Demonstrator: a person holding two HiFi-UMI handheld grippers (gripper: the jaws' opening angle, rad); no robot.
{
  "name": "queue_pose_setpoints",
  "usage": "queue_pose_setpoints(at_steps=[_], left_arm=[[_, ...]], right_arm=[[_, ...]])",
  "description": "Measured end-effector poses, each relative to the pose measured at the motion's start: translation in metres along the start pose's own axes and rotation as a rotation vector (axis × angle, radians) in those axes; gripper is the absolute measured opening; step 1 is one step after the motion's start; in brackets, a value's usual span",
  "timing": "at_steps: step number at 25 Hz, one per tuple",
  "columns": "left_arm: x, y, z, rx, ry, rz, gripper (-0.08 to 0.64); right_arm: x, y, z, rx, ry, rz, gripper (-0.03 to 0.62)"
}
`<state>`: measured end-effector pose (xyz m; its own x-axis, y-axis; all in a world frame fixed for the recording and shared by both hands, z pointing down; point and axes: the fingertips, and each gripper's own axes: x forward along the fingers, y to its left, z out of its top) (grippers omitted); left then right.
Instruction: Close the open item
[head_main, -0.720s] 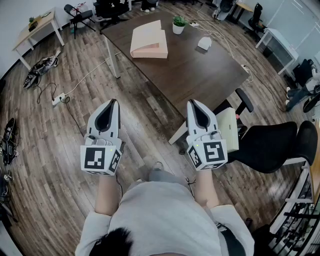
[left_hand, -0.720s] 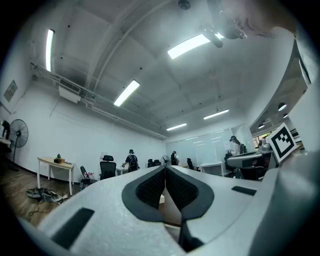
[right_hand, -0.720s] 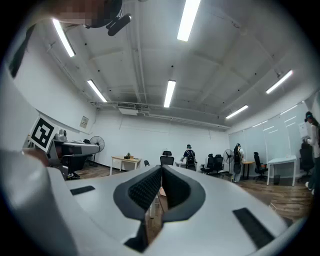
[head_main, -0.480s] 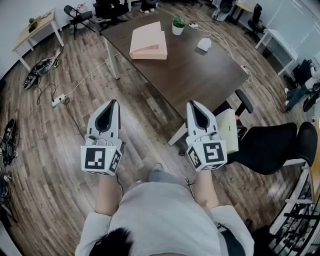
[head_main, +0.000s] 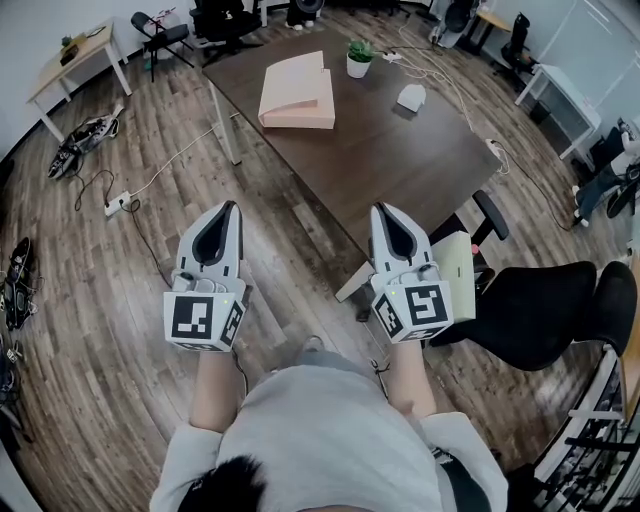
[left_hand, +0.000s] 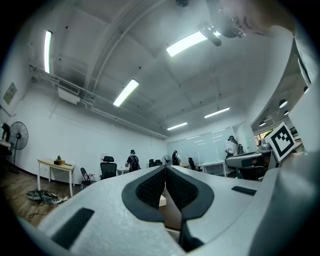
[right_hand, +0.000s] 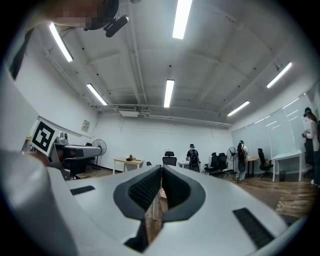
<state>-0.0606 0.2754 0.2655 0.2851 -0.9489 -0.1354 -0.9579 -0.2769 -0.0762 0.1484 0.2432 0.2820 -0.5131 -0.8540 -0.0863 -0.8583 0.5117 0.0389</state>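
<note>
Left gripper (head_main: 231, 206), right gripper (head_main: 383, 209) closed and empty, pink box (head_main: 297, 92) ahead, contents not discernible

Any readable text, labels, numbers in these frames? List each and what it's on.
No readable words or numbers.
Left marker cube, right marker cube: black-and-white square patterns only, no letters.
Wall sign: too small to read.
Wall plaque: too small to read.
</note>
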Motion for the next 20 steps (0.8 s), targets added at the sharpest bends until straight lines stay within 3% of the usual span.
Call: queue_pose_setpoints(at_steps=[8, 20], left_arm=[[0.028, -0.006, 0.001, 0.007, -0.024, 0.018, 0.009], [0.071, -0.005, -0.011, 0.023, -0.003, 0.012, 0.009]], right_arm=[[0.024, -0.019, -0.002, -0.013, -0.011, 0.054, 0.014], [0.053, -0.050, -0.014, 0.029, -0.003, 0.043, 0.014]])
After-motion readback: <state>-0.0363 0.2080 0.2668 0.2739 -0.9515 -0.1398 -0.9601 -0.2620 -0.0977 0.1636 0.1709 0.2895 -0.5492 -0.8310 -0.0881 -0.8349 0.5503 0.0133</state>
